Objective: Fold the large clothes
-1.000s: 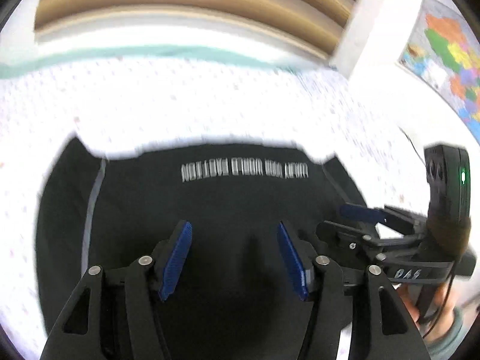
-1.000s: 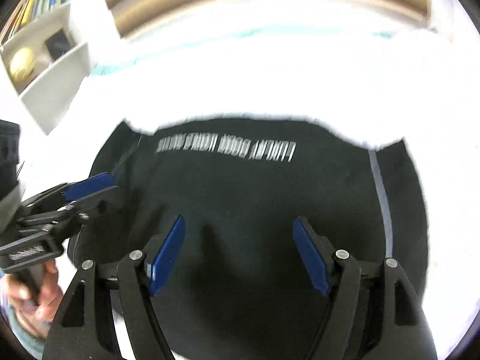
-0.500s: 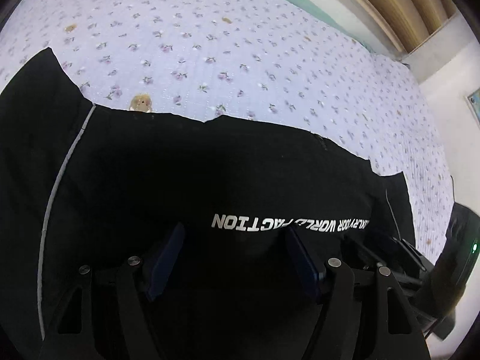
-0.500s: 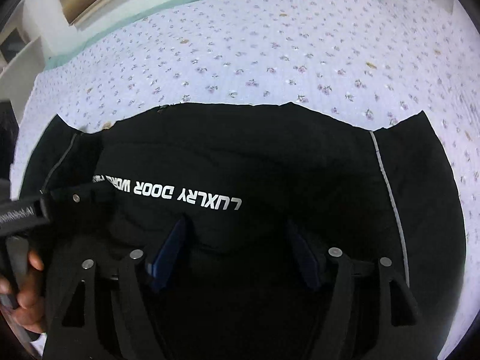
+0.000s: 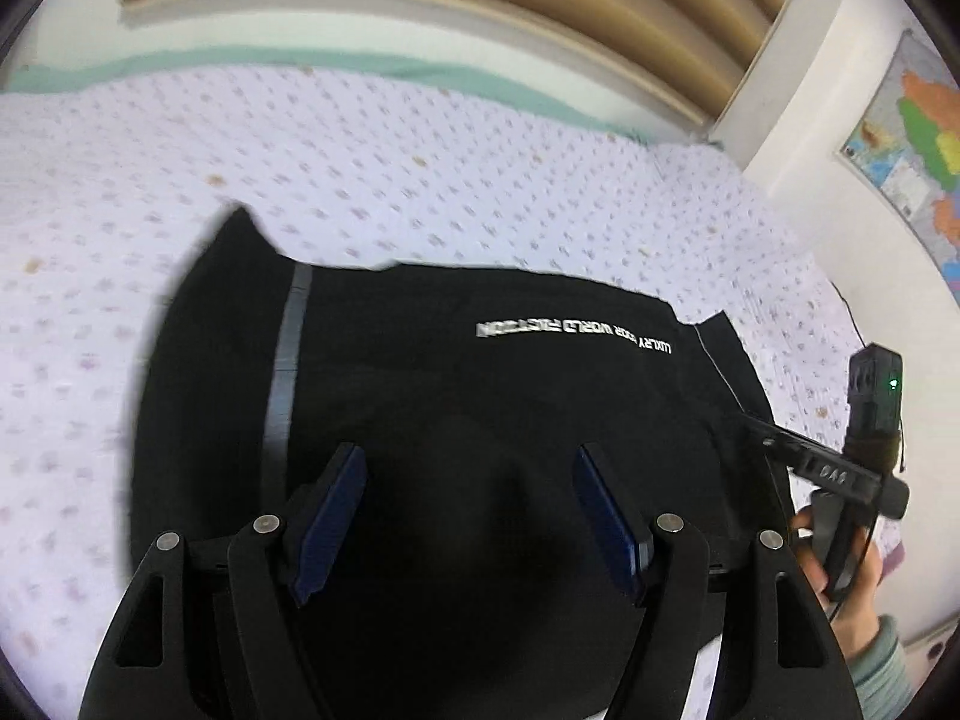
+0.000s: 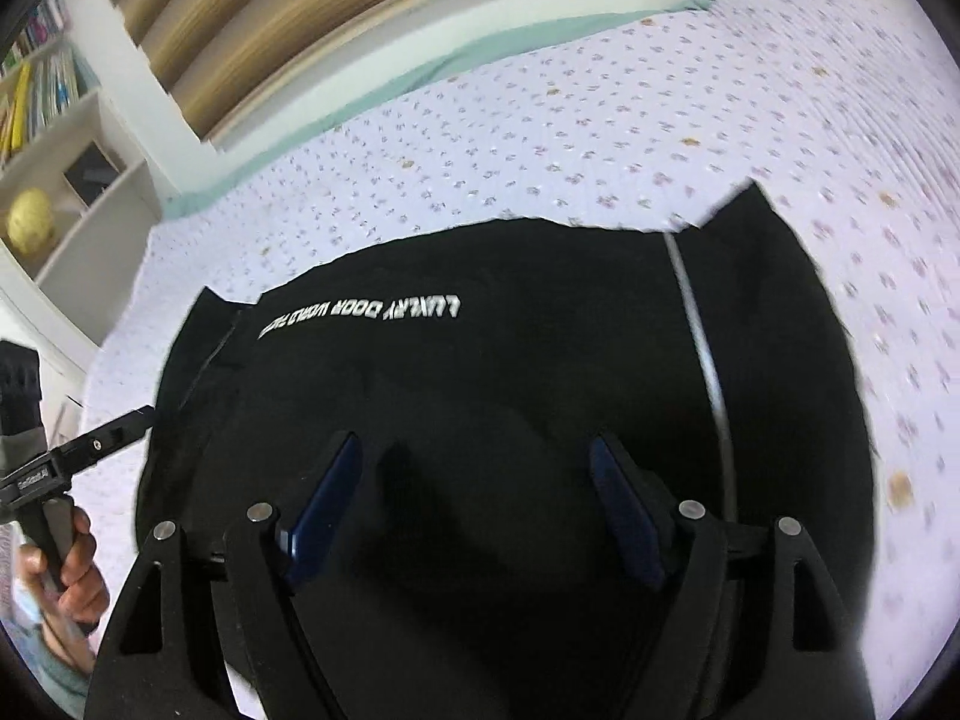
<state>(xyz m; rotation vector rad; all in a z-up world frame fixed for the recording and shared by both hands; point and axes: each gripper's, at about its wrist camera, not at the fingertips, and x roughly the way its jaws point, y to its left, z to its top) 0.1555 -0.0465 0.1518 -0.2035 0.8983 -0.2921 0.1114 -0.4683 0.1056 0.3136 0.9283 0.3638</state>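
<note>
A: Both tools hang over a black garment (image 5: 480,396) that lies spread on the bed (image 5: 420,180), white lettering (image 6: 360,315) across the side away from us

B: And the left tool (image 5: 468,516)?

A: Wide, blue pads well apart, nothing between them but the cloth lying underneath, no pinch on it. The right tool (image 6: 474,516) is opening as we speak, and it too has only flat fabric below its pads

B: So which step is this?

A: I judge a fold is just laid and let go; the garment looks doubled over, short sleeve ends poking out at the two far corners, a grey stripe (image 5: 285,354) down one side

B: What does the next move call for?

A: Probably a fresh grip on an edge or a side, one tool each, then carrying it across evenly. The cloth is limp and could bunch or drag if one side leads

B: Any boxes or baskets in play?

A: None on the bed. A shelf (image 6: 66,180) stands off to the side in the right view, books in the upper part, a yellow ball (image 6: 29,228) in a lower cubby. A map (image 5: 912,150) hangs on the wall
</note>
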